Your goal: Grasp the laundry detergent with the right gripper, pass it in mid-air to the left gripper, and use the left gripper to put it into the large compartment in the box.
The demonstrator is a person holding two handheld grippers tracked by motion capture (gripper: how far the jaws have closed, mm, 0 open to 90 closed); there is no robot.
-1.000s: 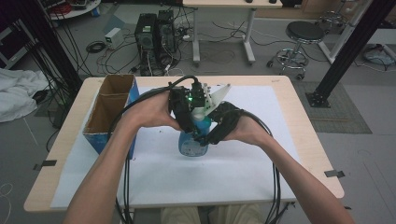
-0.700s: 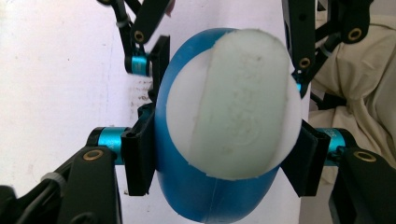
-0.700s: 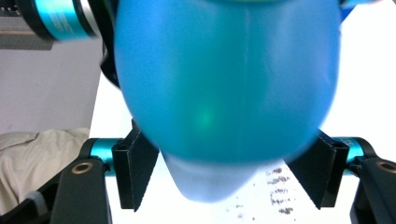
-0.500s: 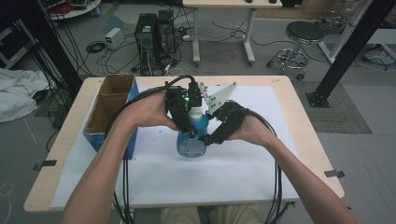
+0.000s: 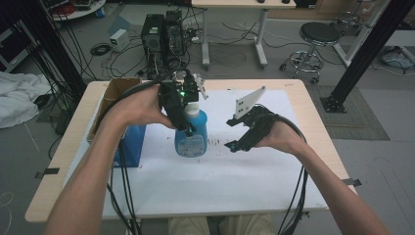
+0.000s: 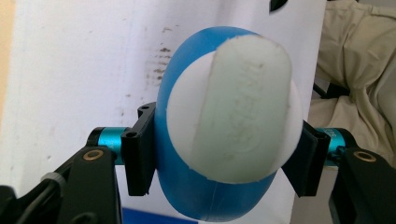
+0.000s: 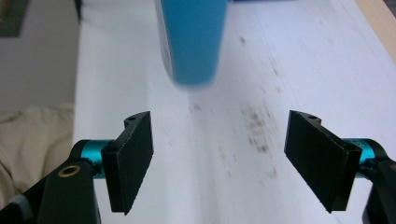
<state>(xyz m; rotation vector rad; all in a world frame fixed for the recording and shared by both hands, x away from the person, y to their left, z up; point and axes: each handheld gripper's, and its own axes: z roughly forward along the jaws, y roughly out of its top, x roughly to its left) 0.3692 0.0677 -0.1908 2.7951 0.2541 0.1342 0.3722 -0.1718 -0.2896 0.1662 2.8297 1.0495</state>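
High view: one blue bottle (image 5: pixel 191 138) with a white cap stands upright on the white sheet (image 5: pixel 215 186) covering the table (image 5: pixel 58 166), just right of one cardboard box (image 5: pixel 116 95) with a blue front. The left gripper (image 5: pixel 182 113) reaches down over the bottle's upper part. The right gripper (image 5: pixel 239 138) hangs apart from the bottle, to its right, with nothing in it.

Left gripper view: the camera looks down on the bottle's white cap (image 6: pixel 236 114). Both black jaws press against the blue body just below the cap, one on each side, so this claw holds the bottle. The body appears to be smooth, rigid plastic: likely slippery, possibly yielding if squeezed hard. Weight depends on fill level, which cannot be seen. The shoulder below the cap is judged the best hold, since the cap's rim would check any slip.

Right gripper view: the jaws stand wide with bare, smudged sheet between them; the bottle (image 7: pixel 191 39) lies ahead, blurred.

Count: one bottle, one box, two grippers
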